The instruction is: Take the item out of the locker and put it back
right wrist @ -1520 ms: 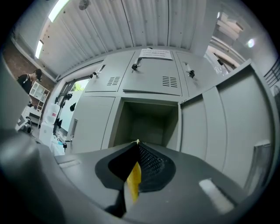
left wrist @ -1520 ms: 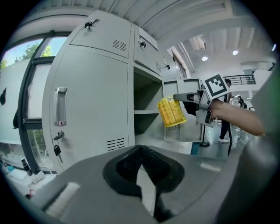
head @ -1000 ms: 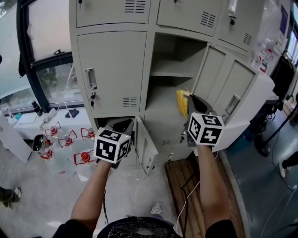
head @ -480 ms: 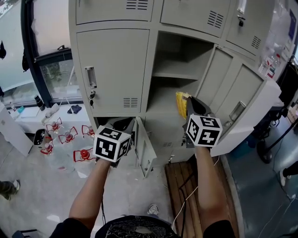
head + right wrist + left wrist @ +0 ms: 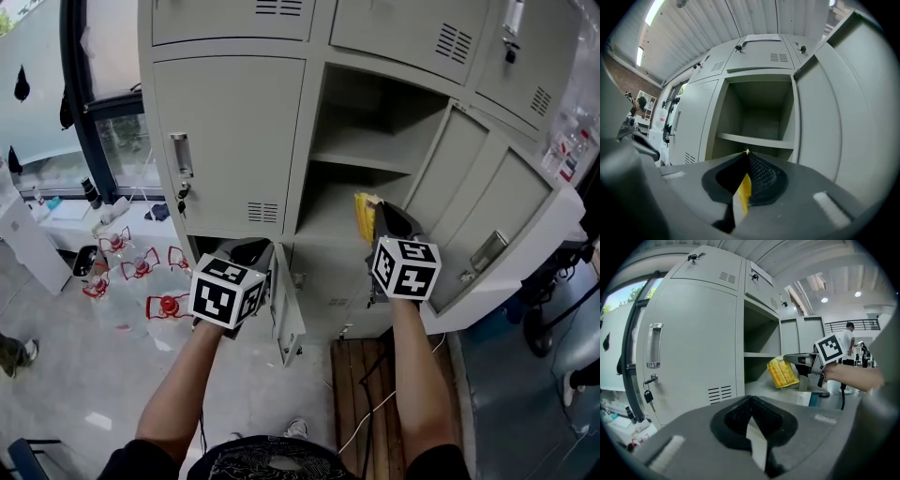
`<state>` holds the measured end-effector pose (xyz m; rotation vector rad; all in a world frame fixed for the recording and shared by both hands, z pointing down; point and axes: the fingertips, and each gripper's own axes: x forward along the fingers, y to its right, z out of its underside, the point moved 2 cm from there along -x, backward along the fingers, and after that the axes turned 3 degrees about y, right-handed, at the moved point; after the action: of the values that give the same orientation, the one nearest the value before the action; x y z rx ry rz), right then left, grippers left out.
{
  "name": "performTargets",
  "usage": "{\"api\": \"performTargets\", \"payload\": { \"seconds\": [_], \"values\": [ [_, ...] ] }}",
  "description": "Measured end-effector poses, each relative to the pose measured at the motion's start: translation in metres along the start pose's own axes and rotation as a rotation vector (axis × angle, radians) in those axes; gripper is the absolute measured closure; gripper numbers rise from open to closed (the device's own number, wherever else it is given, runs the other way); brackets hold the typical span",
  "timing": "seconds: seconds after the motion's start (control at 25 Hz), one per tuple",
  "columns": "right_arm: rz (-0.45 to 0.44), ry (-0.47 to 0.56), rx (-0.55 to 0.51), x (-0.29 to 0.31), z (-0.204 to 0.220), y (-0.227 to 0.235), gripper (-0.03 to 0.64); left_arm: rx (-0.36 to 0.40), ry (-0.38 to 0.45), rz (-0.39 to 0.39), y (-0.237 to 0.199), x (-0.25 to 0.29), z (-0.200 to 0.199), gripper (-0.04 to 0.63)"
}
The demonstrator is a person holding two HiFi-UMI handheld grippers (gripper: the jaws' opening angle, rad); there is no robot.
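The right tool (image 5: pixel 382 217) is clamped on a yellow packet (image 5: pixel 364 216). It holds the packet on edge at the mouth of the open compartment of the locker (image 5: pixel 302 141), under the shelf (image 5: pixel 361 161) and over the compartment floor. The left tool (image 5: pixel 251 253) has its jaws together with nothing between them. It hangs in front of the locker, below the closed door (image 5: pixel 230 122) left of the opening.

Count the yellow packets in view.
1. The yellow packet is clamped in the right gripper, at the mouth of the open locker, below its shelf. Deeper corners are partly hidden.
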<state>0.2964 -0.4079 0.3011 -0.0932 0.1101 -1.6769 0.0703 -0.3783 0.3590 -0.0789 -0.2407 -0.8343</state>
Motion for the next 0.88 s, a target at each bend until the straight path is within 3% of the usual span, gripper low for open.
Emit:
{"api": "performTargets", "payload": {
  "seconds": [0.88],
  "values": [
    [-0.157,-0.027,-0.132,0.078,0.04,-0.001,0.589,-0.055,-0.017,-0.19,-0.011,0.021,0.011,0.595]
  ]
}}
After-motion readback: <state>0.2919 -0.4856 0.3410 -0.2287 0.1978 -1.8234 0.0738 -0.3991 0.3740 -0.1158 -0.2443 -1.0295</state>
